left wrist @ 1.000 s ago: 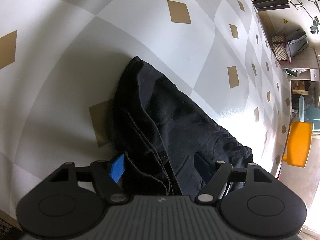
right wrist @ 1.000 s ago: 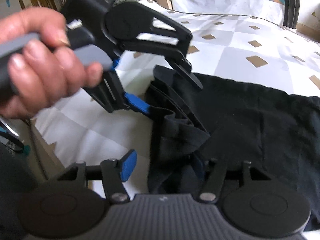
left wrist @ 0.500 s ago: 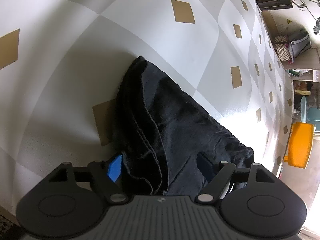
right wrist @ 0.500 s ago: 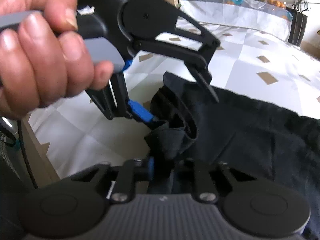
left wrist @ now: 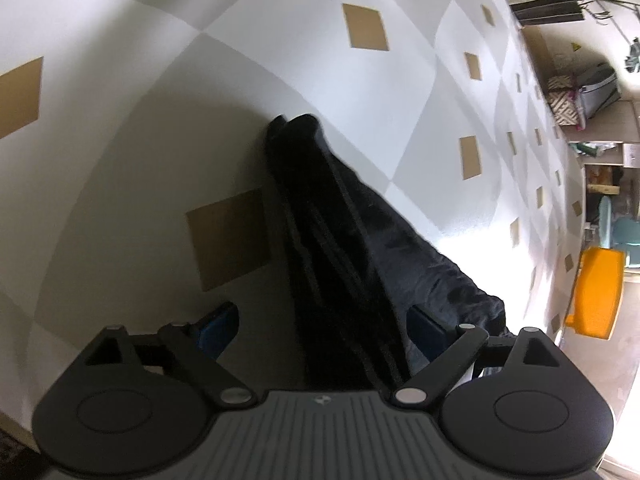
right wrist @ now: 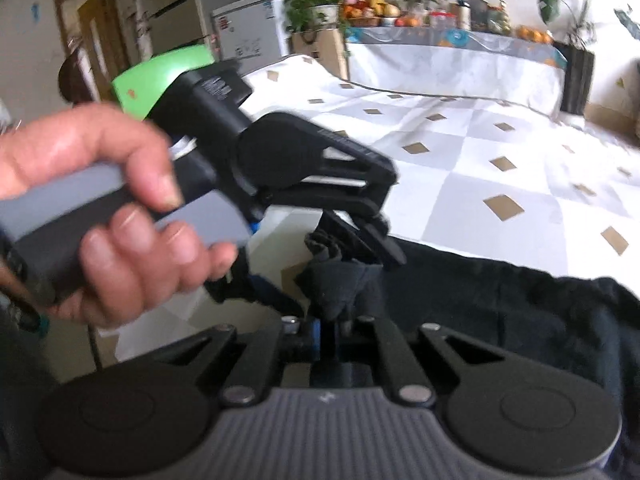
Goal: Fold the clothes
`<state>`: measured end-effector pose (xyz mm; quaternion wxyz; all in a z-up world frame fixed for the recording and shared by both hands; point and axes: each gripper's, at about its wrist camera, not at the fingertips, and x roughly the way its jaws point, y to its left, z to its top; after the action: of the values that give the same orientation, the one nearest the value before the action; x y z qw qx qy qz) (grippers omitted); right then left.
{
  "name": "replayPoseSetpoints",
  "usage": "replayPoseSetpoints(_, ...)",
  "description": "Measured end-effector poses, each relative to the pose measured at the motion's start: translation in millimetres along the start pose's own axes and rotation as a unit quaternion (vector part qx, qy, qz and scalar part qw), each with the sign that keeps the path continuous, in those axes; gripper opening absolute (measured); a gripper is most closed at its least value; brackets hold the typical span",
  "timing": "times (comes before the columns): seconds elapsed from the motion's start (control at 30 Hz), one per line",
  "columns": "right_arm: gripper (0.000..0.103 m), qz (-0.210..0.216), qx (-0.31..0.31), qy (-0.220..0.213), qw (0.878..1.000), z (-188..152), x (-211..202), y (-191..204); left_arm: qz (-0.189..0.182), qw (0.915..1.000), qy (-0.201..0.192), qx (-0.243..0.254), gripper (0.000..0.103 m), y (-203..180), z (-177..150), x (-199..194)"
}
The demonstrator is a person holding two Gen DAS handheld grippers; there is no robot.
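Note:
A black garment (left wrist: 352, 240) lies bunched on the checked tablecloth (left wrist: 280, 40), its edge drawn up into a narrow ridge. My left gripper (left wrist: 320, 328) straddles that ridge with its jaws opening; the left blue pad (left wrist: 218, 326) stands clear of the cloth. In the right wrist view, my right gripper (right wrist: 332, 320) is shut on a gathered corner of the garment (right wrist: 500, 312) and holds it off the table. A hand (right wrist: 100, 216) holds the left gripper (right wrist: 336, 276) just beyond that corner, fingers on either side of the cloth.
The tablecloth (right wrist: 480, 140) stretches far behind the garment. The table's near-left edge drops off by the hand. An orange chair (left wrist: 596, 292) stands past the far side, a green chair (right wrist: 160, 76) at the left, and a second table (right wrist: 440, 60) with fruit and plants at the back.
My right gripper closed on the garment's gathered corner and rose with it. The left jaws spread wider, and the cloth between them drew up into a narrower ridge.

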<state>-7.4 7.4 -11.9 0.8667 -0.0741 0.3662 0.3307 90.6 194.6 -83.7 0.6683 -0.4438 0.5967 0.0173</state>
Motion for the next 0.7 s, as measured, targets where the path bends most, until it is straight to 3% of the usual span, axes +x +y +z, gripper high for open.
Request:
replayPoseSetpoints(0.03,0.005,-0.001,-0.009,0.003,1.0,-2,0,3,-0.005,1.0,-0.004,-0.003,0.082,1,0,-1)
replayPoseSetpoints(0.1,0.005,-0.002,-0.023,0.006,1.0,-5,1,8,-0.012,0.9999,-0.011,-0.004,0.057,1,0,-2)
replayPoseSetpoints(0.13,0.006,-0.001,-0.03,0.008,1.0,-6,2,10,-0.012,0.9998,-0.013,0.003,0.053,-1,-1,-2)
replayPoseSetpoints(0.43,0.009,0.009,-0.051,0.029,0.998,-16,14,19,0.015,0.9992,-0.038,0.002,0.05,-2,1,-4)
replayPoseSetpoints(0.57,0.011,0.01,-0.03,0.038,0.999,-19,22,14,0.025,0.9988,-0.038,0.017,0.03,-3,-1,-3)
replayPoseSetpoints(0.63,0.025,0.011,-0.023,0.042,0.999,-22,27,12,0.029,0.9987,-0.039,0.016,0.024,-1,1,-2)
replayPoseSetpoints(0.7,0.034,0.011,-0.019,0.045,0.999,-24,32,10,0.029,0.9987,-0.041,0.009,0.023,2,1,-2)
